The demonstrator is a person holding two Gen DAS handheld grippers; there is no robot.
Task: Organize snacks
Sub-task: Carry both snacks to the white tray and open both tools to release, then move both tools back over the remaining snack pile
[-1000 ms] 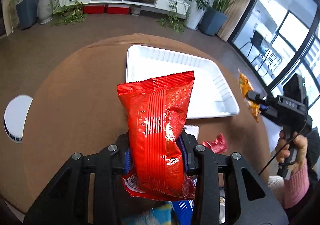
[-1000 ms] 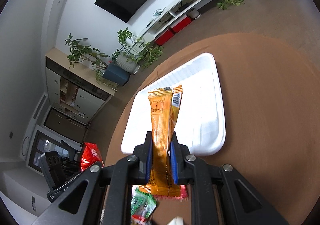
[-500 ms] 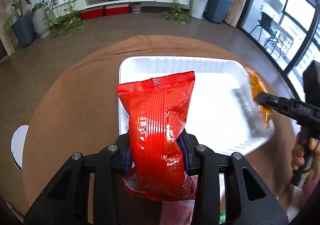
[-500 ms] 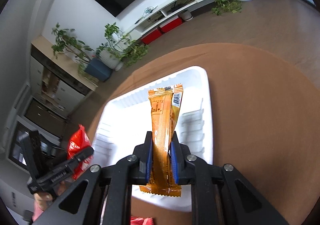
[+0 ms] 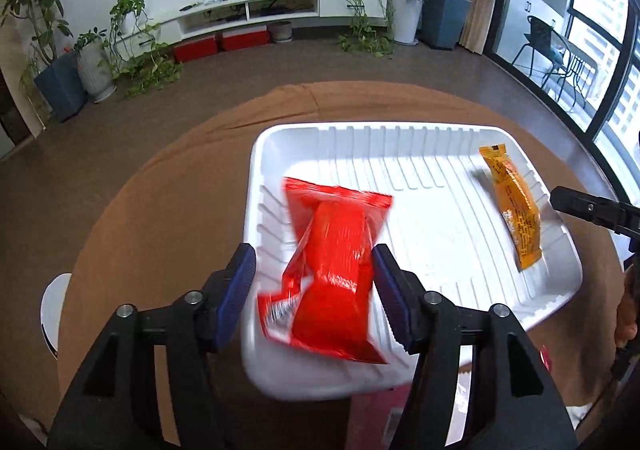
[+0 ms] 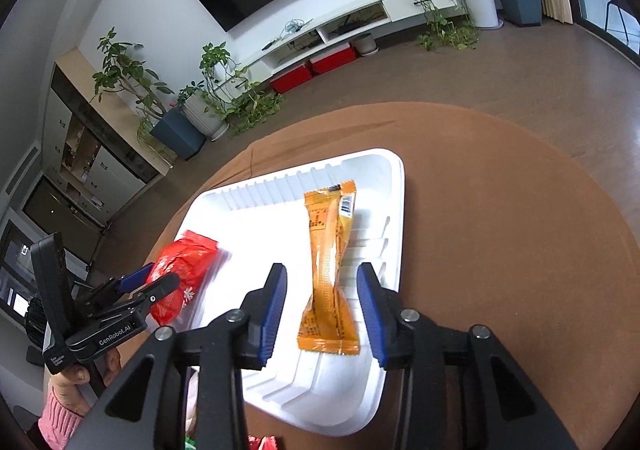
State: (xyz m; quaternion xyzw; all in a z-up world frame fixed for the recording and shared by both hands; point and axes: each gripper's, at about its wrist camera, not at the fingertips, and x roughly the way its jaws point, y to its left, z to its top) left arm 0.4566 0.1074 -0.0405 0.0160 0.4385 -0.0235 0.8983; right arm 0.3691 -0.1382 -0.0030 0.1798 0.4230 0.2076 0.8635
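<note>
Snacks are going into the white tray on the round brown bench — one from each hand. My left tool has just been opening; its blue pads stand clear of the red packet, which is blurred and tipping onto the tray's near-left part. My right tool has likewise just been opening, and the orange packet lies lengthwise between its parted pads, resting along the ribbed right wall of the tray; neither tool has hold of anything now. To finish this release well, I judge it best to let both packets settle flat before I draw back; lifting each tool straight away from the tray should keep a pad from snagging foil. The red packet sits close to the near rim — it could slide out if nudged; more packets seem to wait below, though I cannot make them out.
</note>
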